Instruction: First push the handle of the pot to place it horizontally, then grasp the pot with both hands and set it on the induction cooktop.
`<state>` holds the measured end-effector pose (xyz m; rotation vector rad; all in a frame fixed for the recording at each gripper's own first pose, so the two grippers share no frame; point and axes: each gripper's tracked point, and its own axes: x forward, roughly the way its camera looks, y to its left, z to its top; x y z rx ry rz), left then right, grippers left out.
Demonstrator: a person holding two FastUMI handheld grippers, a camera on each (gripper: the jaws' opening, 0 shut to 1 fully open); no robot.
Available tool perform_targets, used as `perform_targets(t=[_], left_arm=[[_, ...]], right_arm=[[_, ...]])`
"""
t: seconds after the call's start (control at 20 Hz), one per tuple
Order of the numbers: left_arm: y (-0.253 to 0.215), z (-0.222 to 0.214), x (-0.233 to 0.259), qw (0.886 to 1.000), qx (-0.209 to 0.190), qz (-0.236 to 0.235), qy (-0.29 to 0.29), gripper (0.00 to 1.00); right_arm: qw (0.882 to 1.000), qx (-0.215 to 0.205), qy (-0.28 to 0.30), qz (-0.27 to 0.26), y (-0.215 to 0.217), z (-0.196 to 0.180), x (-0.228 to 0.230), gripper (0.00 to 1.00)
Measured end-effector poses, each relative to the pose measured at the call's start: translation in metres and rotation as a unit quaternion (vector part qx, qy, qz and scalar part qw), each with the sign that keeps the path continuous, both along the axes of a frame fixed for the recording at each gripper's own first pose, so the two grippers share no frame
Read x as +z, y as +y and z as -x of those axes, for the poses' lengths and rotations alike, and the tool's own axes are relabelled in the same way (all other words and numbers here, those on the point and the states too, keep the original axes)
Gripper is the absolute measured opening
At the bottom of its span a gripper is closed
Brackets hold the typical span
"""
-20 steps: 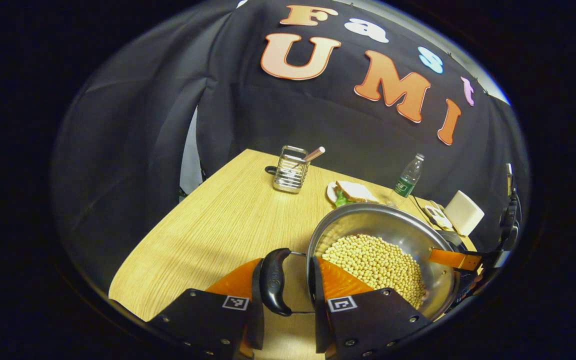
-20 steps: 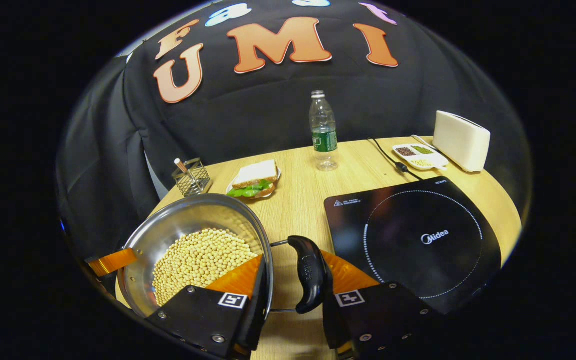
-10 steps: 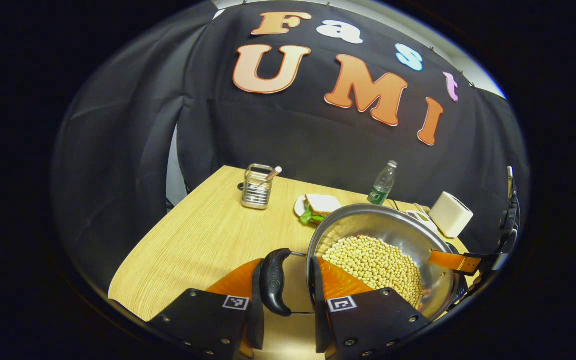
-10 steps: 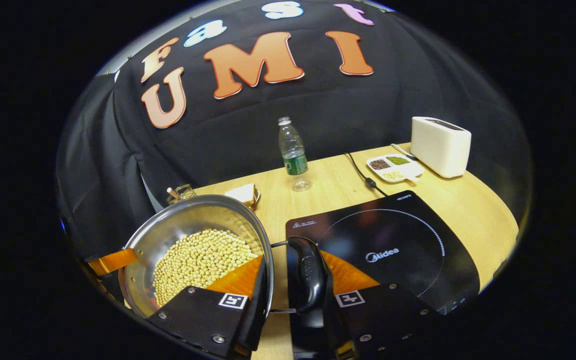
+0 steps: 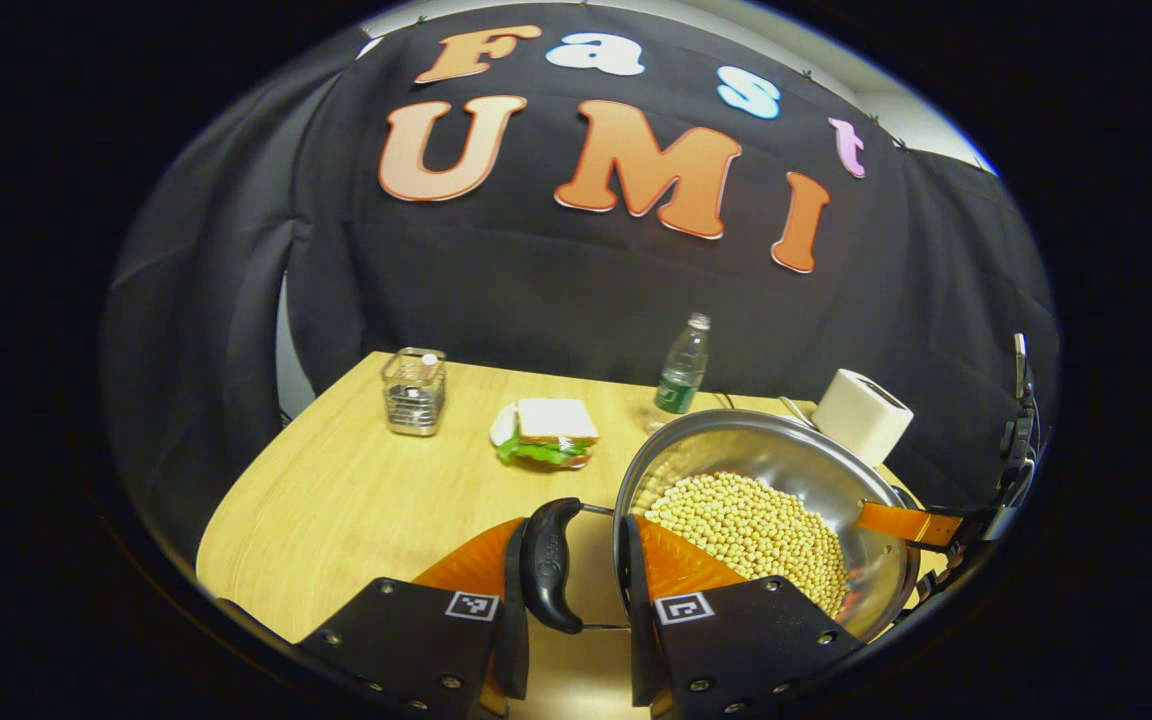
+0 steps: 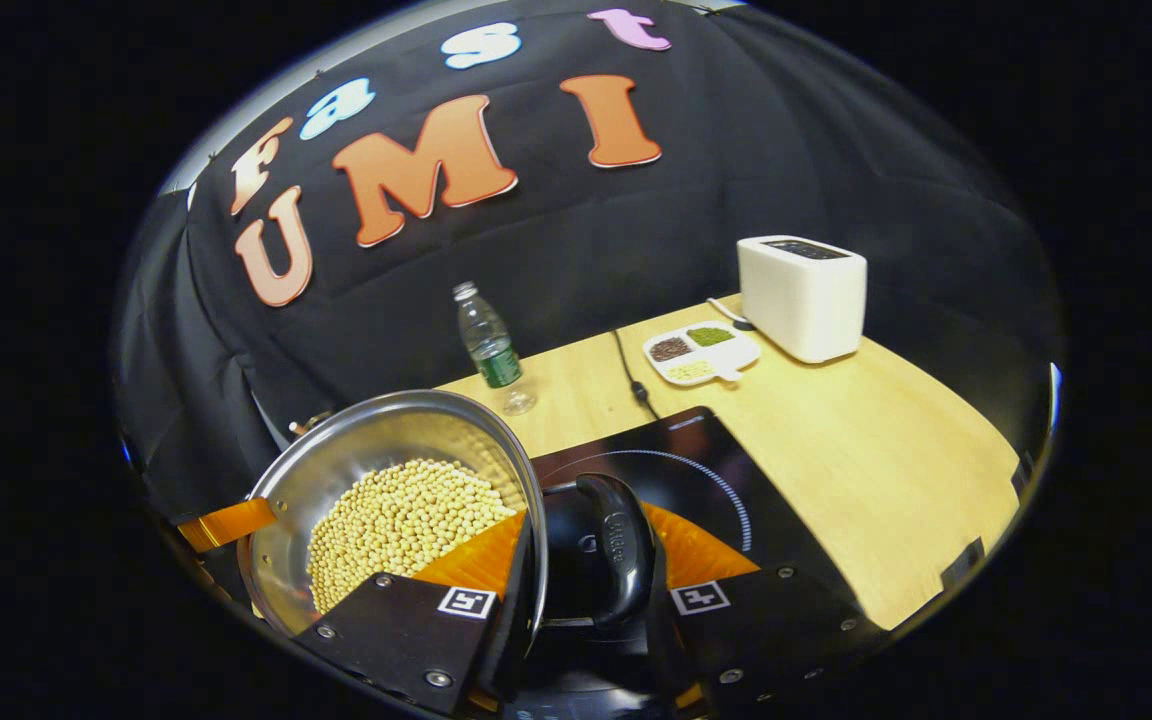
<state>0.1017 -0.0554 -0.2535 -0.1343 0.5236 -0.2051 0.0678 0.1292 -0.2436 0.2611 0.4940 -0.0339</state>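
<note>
Two grippers, left gripper (image 5: 576,580) and right gripper (image 6: 584,575), each clenched on pot (image 6: 386,470) handles.

A staged kitchen corner inside a draped recording booth: black cloth wall (image 5: 556,290) behind a wooden desk (image 6: 866,450) carrying an induction cooktop (image 6: 696,470), a white toaster (image 6: 802,296), a sandwich (image 5: 551,430), a water bottle (image 6: 488,345) and a utensil holder (image 5: 414,392).

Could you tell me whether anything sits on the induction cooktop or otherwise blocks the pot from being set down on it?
Nothing visible does. The pot, held by its two side handles, already hangs partly over the induction cooktop, whose visible black top is bare. The bottle, cable, divided dish and toaster all stand beyond it, off its surface.
</note>
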Motion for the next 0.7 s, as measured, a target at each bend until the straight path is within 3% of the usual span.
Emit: perform_targets(t=[0.25,0.7], left_arm=[[-0.06,-0.004,-0.01,0.999,-0.034,0.005,0.014,0.41],[-0.12,-0.008,-0.031,0.997,-0.064,-0.011,0.03,0.42]], right_arm=[[0.999,-0.033,0.008,0.001,-0.057,0.004,-0.003,0.49],[0.998,-0.059,0.034,0.0,-0.112,0.006,-0.025,0.49]])
